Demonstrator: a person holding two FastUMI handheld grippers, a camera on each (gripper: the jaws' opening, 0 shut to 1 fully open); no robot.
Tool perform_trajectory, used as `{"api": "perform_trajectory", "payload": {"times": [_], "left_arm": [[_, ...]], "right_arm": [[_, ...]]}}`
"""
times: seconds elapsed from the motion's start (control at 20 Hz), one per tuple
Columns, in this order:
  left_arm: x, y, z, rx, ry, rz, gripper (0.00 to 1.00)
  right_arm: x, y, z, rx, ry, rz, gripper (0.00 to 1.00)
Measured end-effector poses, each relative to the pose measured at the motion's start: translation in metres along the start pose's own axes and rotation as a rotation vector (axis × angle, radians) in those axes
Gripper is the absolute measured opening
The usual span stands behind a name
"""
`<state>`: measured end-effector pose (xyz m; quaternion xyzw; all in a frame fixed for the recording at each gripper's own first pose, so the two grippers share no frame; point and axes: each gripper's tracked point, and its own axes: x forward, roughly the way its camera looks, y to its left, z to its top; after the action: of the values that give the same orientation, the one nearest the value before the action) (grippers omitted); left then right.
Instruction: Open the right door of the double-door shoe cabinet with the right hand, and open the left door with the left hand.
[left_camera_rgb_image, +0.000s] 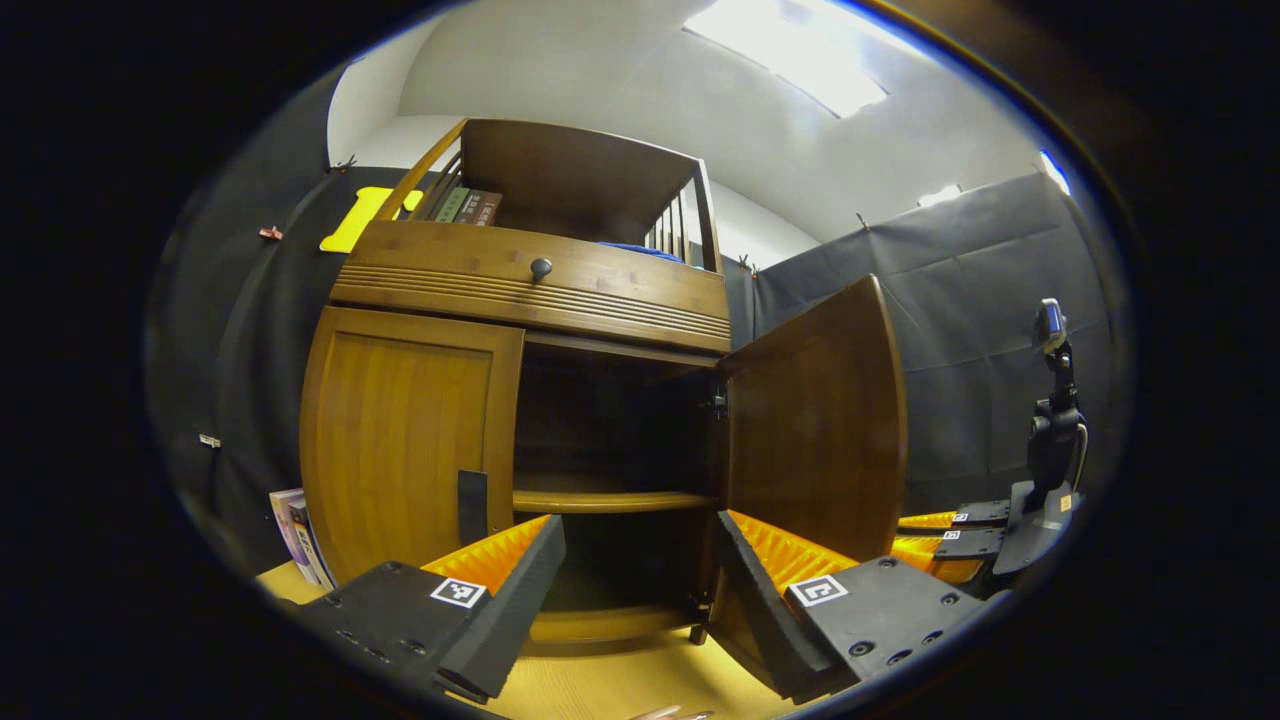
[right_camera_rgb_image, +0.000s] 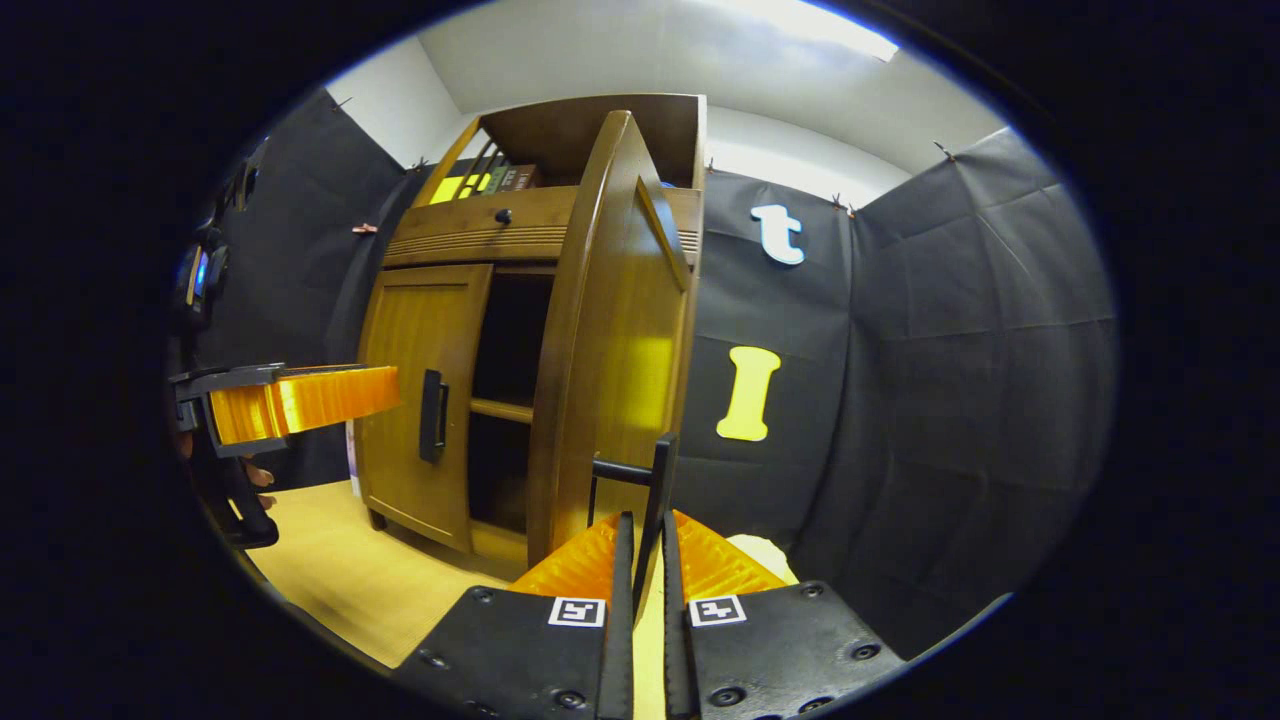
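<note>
— What have your right tongs (right_camera_rgb_image: 640, 560) got?

— In the right gripper view I have them clenched on the dark handle (right_camera_rgb_image: 655, 490) of the right door (right_camera_rgb_image: 615, 330). Both fingers press on the handle's upright bar, one on each side, with hardly a gap between them. The door stands swung out from the shoe cabinet (right_camera_rgb_image: 450, 250), so I look nearly along its edge, and it rises straight up from my fingers.

— And the left tongs?

— Released. In the left gripper view the left tongs (left_camera_rgb_image: 635, 590) are spread wide with nothing between the fingers. Through the gap I see the dark open half of the cabinet with a shelf (left_camera_rgb_image: 615, 500) across it. The left door (left_camera_rgb_image: 410, 440) is flat against the cabinet, above and behind my left-hand finger, and its handle (left_camera_rgb_image: 472, 505) sits just above that fingertip. I cannot tell whether they touch.

— Does the other camera help?

— A little. In the right gripper view the left tongs hang at the far left, fingers pointing toward the left door's handle but apart from it.

— Anything else around?

— A drawer (left_camera_rgb_image: 530, 275) with a round knob (left_camera_rgb_image: 540, 267) runs above both doors, and books (left_camera_rgb_image: 470, 205) stand on the top shelf. The cabinet stands on a pale wooden floor (right_camera_rgb_image: 350, 570).
</note>
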<state>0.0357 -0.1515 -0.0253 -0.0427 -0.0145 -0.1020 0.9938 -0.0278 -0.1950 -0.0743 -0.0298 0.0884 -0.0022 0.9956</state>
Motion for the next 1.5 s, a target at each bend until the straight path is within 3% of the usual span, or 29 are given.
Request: {"api": "perform_trajectory", "payload": {"times": [0.1, 0.15, 0.2, 0.25, 0.3, 0.45, 0.55, 0.7, 0.95, 1.0, 1.05, 1.2, 1.4, 1.45, 1.5], "left_arm": [[0.001, 0.001, 0.002, 0.006, -0.007, 0.013, 0.94], [0.003, 0.003, 0.001, 0.012, -0.008, 0.022, 0.94], [0.005, 0.002, 0.002, 0.018, -0.009, 0.027, 0.92], [0.007, 0.002, 0.002, 0.020, -0.009, 0.029, 0.94], [0.008, 0.002, 0.001, 0.016, -0.011, 0.028, 0.94], [0.007, 0.002, 0.001, -0.008, -0.032, 0.002, 0.95], [0.001, 0.020, 0.002, -0.027, -0.047, 0.025, 0.94], [0.000, 0.044, 0.005, -0.012, -0.053, 0.082, 0.94], [0.010, 0.074, -0.006, -0.022, -0.057, 0.132, 0.94], [0.013, 0.082, -0.012, -0.022, -0.050, 0.142, 0.94], [0.017, 0.090, -0.016, -0.006, -0.045, 0.158, 0.94], [0.034, 0.107, -0.022, 0.056, -0.038, 0.176, 0.94], [0.063, 0.127, -0.027, 0.078, -0.045, 0.193, 0.96], [0.068, 0.133, -0.029, 0.084, -0.051, 0.202, 0.92], [0.075, 0.137, -0.030, 0.094, -0.064, 0.210, 0.96]], "right_arm": [[-0.003, -0.012, -0.002, 0.014, 0.001, -0.021, 0.12], [-0.005, -0.017, -0.002, 0.019, 0.004, -0.024, 0.20], [-0.006, -0.020, -0.002, 0.020, 0.006, -0.028, 0.10], [-0.009, -0.025, -0.003, 0.014, 0.007, -0.035, 0.19], [-0.013, -0.031, -0.003, 0.002, 0.010, -0.046, 0.10], [-0.030, -0.049, 0.000, -0.028, 0.003, -0.093, 0.10], [-0.042, -0.050, 0.002, -0.010, 0.000, -0.096, 0.05], [-0.054, -0.050, 0.004, -0.048, -0.008, -0.126, 0.10], [-0.060, 0.007, 0.012, -0.030, -0.022, 0.022, 0.12], [-0.057, 0.015, 0.011, -0.031, -0.025, 0.054, 0.26], [-0.056, 0.020, 0.011, -0.031, -0.031, 0.068, 0.26], [-0.053, 0.029, 0.015, -0.009, -0.049, 0.096, 0.89], [-0.041, 0.049, 0.017, 0.014, -0.061, 0.155, 0.90], [-0.039, 0.052, 0.018, 0.013, -0.065, 0.163, 0.90], [-0.037, 0.052, 0.018, 0.013, -0.069, 0.170, 0.92]]}}
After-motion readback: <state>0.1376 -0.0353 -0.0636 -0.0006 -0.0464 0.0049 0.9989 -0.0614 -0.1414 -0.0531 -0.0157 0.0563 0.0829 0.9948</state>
